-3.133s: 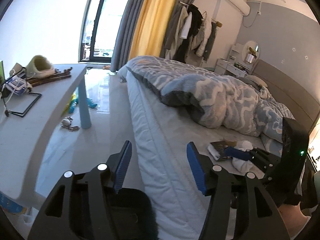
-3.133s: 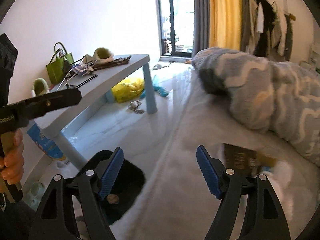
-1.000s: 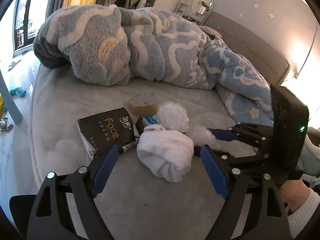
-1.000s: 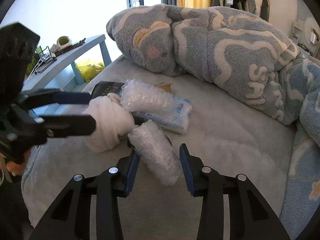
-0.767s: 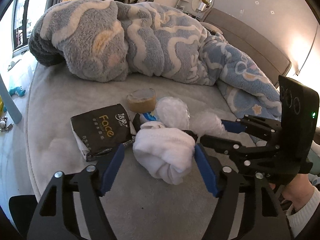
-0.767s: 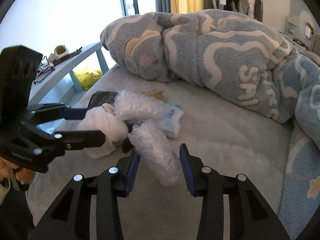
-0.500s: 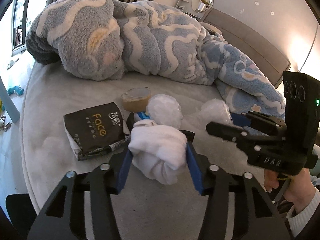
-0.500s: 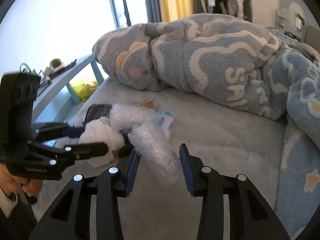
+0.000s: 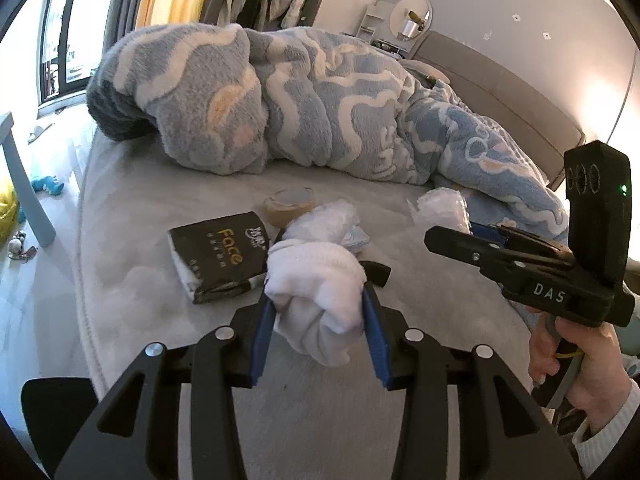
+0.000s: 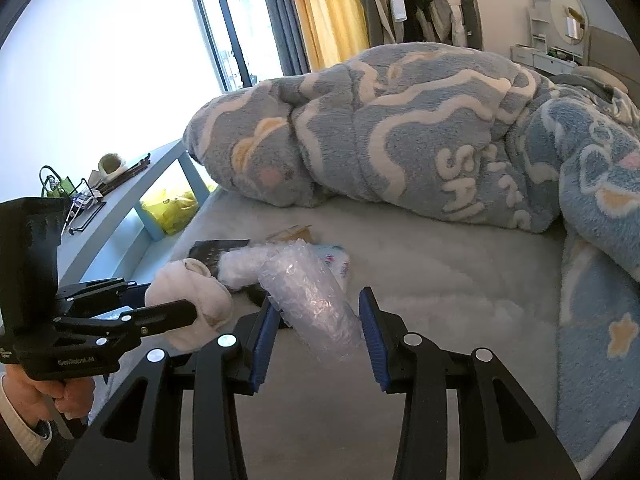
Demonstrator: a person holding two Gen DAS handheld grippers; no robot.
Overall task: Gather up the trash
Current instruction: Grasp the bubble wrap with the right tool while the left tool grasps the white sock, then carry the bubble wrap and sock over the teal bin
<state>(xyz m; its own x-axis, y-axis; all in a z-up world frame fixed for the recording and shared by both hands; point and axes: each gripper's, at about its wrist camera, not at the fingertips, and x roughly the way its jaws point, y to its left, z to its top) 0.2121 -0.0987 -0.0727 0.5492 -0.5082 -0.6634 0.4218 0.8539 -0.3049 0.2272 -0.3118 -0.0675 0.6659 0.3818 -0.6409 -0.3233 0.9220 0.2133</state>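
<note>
Left gripper (image 9: pixel 318 326), open a second ago, now clenches the white wad (image 9: pixel 316 296) just above the bed (image 9: pixel 132 280); right gripper (image 10: pixel 318 334) still grasps the bubble wrap (image 10: pixel 312 300), lifted higher off the bed.

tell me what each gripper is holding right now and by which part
The left gripper is shut on the white cloth bundle, pinching its sides. The right gripper is shut on the bubble wrap roll, clamped across its near end.
</note>
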